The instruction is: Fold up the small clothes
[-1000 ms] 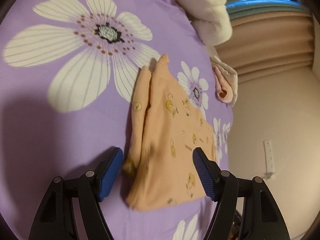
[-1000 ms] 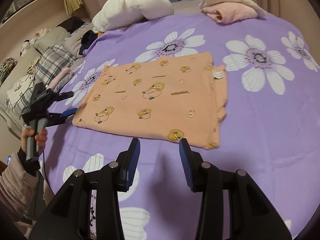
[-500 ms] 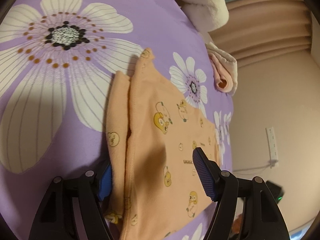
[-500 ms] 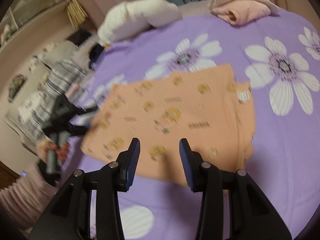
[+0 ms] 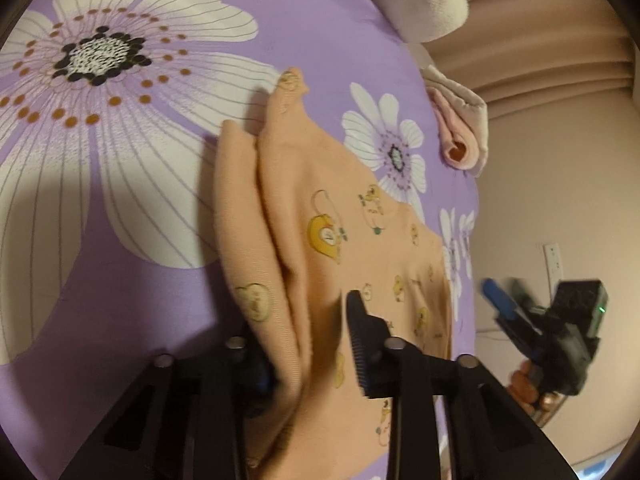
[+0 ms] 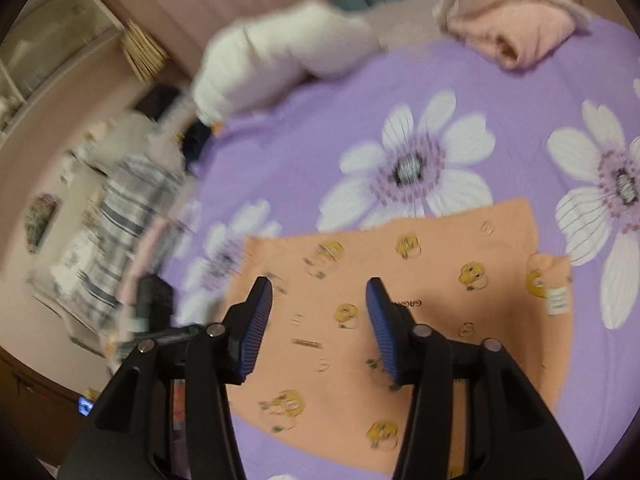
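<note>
An orange garment with yellow cartoon prints (image 5: 352, 248) lies partly folded on the purple flowered bedspread (image 5: 120, 240). My left gripper (image 5: 312, 344) has its jaws around the garment's near edge, the cloth bunched between them; the left finger is hidden under the cloth. In the right wrist view the garment (image 6: 420, 300) lies flat. My right gripper (image 6: 320, 320) hovers open over its middle, holding nothing. The right gripper also shows in the left wrist view (image 5: 548, 328), beyond the garment's far edge.
A white fluffy bundle (image 6: 288, 52) and a folded pink and cream garment (image 6: 516, 28) lie at the far end of the bed. A plaid pile (image 6: 120, 216) sits off the left side. A wall socket (image 5: 554, 260) is on the wall.
My left gripper moved forward onto the garment's edge and its jaws narrowed around the cloth. My right gripper moved forward from the near edge to above the garment's middle.
</note>
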Demonstrator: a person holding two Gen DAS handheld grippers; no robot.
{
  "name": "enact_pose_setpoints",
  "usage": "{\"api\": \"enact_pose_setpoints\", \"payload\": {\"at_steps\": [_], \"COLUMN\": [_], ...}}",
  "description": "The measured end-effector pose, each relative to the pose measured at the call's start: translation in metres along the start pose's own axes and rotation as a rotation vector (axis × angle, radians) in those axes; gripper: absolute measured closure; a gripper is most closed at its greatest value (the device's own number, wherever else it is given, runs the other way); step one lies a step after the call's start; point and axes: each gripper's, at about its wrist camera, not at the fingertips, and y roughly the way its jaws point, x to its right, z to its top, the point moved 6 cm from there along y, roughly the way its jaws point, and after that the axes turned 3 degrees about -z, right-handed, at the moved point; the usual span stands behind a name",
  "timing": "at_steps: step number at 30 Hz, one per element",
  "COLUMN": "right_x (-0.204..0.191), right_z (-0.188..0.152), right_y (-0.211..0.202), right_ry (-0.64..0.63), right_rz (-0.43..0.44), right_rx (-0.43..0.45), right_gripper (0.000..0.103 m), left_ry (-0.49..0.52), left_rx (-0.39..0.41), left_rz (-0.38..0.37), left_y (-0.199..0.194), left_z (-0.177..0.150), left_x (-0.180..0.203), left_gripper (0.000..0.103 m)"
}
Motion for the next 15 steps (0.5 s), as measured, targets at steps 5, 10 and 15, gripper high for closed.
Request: {"api": "enact_pose_setpoints", "payload": {"at_steps": [5, 10, 15], "right_x": [-0.002, 0.006, 0.007], "right_z": [-0.007, -0.008, -0.007], "right_y": [0.068, 0.112, 0.114], "right_ry": [-0.071, -0.089, -0.110], "right_rz": [-0.129, -0.235, -0.267], "right_rx": [-0.124, -0.190, -0.186], "right_gripper": [0.089, 0.095, 0.097], "left_ry": [0.020, 0.055, 0.044], "left_rx": [-0.021, -0.034, -0.038], "left_rz": [0.045, 0.073, 0.067], "left_y": [0.001, 0.002, 0.004], "left_z": [0.001, -0.002, -0.001], "left_x": [0.000, 0.002, -0.001], "left_gripper": [0.083, 0.084, 0.084]}}
